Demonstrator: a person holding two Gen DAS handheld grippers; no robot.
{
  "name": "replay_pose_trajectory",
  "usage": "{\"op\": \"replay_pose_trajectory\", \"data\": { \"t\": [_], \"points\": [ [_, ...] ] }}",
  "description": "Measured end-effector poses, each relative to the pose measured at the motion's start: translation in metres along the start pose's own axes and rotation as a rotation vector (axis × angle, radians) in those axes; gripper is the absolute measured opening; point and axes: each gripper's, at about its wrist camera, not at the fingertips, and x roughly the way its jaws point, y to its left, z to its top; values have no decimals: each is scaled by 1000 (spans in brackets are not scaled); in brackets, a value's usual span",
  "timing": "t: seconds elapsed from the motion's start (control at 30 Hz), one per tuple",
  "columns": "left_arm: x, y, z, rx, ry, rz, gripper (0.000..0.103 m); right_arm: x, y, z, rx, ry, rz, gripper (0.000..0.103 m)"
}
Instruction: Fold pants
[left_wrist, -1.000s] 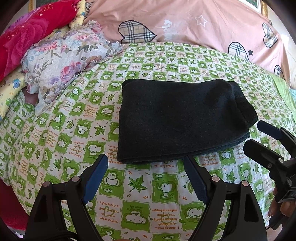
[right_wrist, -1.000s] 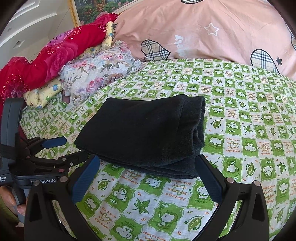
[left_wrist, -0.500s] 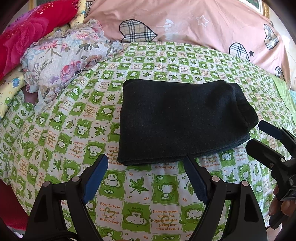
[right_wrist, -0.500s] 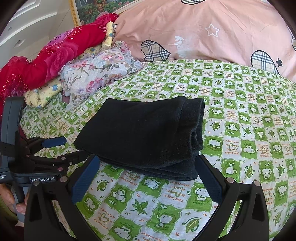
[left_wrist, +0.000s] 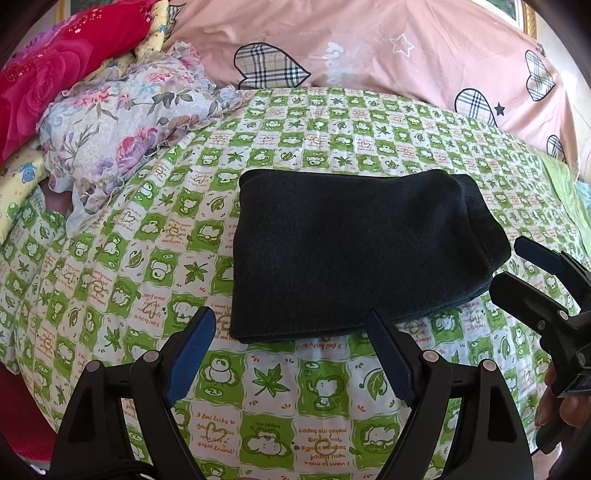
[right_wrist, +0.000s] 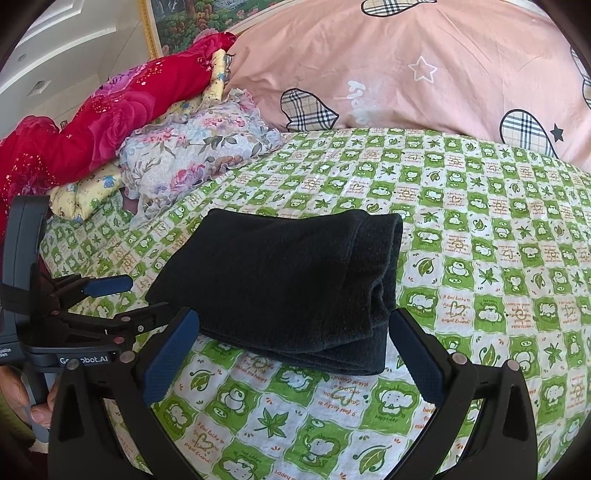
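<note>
Dark pants (left_wrist: 351, 251) lie folded into a thick rectangular stack on the green-and-white patterned bedsheet (left_wrist: 147, 236); they also show in the right wrist view (right_wrist: 288, 280). My left gripper (left_wrist: 288, 325) is open and empty, just short of the stack's near edge. My right gripper (right_wrist: 291, 332) is open and empty, its jaws standing either side of the stack's near corner without touching it. Each gripper shows in the other's view: the right one (left_wrist: 517, 273) at the stack's right end, the left one (right_wrist: 144, 299) at its left.
A pink duvet with plaid hearts (left_wrist: 369, 48) rises behind the pants. A floral quilt (left_wrist: 122, 125), a red blanket (left_wrist: 48, 74) and a yellow pillow (right_wrist: 85, 188) are piled at the left. The bed's edge drops off at the lower left.
Both grippers have drawn back slightly from the folded pants. The pants have not moved.
</note>
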Motion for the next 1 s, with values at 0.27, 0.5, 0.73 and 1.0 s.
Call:
{"op": "replay_pose_trajectory", "data": {
  "t": [0.27, 0.5, 0.73, 1.0],
  "points": [
    [6, 1, 4, -16, 10, 6, 84, 3, -3, 3, 10, 6, 3, 102],
    [5, -1, 8, -10, -7, 18, 84, 4, -3, 3, 11, 4, 2, 102],
    [6, 0, 9, -16, -5, 28, 84, 5, -9, 4, 19, 0, 3, 102],
    [7, -1, 11, -9, -5, 45, 84, 8, -17, 6, 41, 7, -6, 102]
  ]
}}
